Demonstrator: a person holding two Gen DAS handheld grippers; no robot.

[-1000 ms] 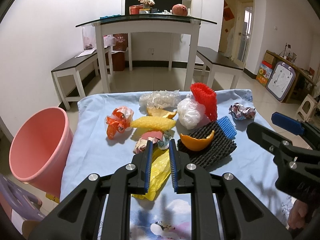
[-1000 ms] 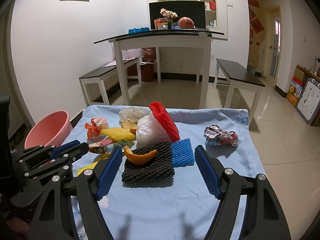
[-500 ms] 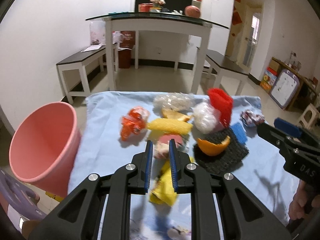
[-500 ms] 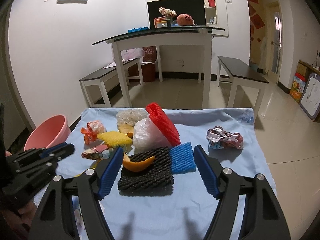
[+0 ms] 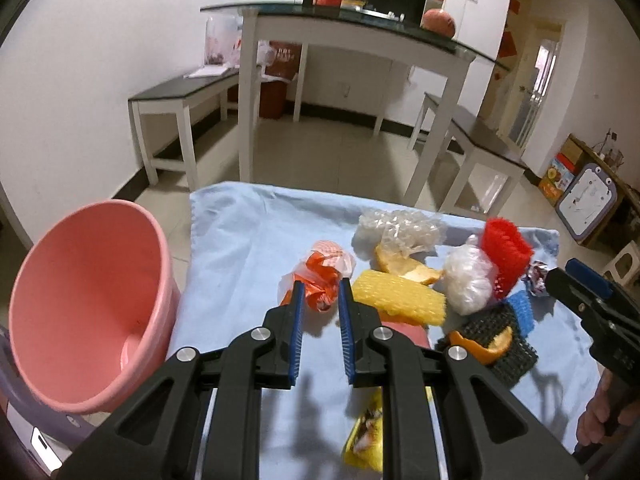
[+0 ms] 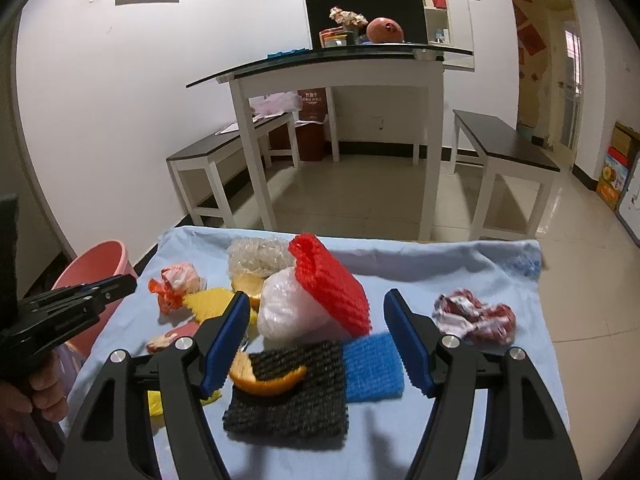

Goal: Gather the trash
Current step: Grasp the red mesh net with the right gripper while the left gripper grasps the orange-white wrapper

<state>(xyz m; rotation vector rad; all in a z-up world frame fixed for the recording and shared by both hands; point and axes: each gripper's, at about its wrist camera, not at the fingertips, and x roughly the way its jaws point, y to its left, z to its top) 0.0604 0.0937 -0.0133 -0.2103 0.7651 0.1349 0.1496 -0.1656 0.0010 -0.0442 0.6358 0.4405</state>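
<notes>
Left view: left gripper (image 5: 321,292), narrowly parted and empty, near the orange wrapper (image 5: 320,276); pink bucket (image 5: 80,304) interior visible. Right view: right gripper (image 6: 316,316), closing slightly yet wide, empty, framing red foam net (image 6: 332,280).

Bare blue cloth (image 5: 236,248) lies open between the pink bucket (image 5: 80,320) and the trash. To the right the pile crowds together: orange wrapper (image 5: 320,276), yellow foam (image 5: 400,298), black mesh pad (image 6: 296,396).

Both fisheye cameras looked forward and steeply down along their own tongs, close over the blue-clothed table (image 5: 240,248), the left one nearer the pink bucket (image 5: 92,312), the right one further right, and both shared the trash pile (image 6: 304,312) and white dining table (image 6: 340,72) behind.
</notes>
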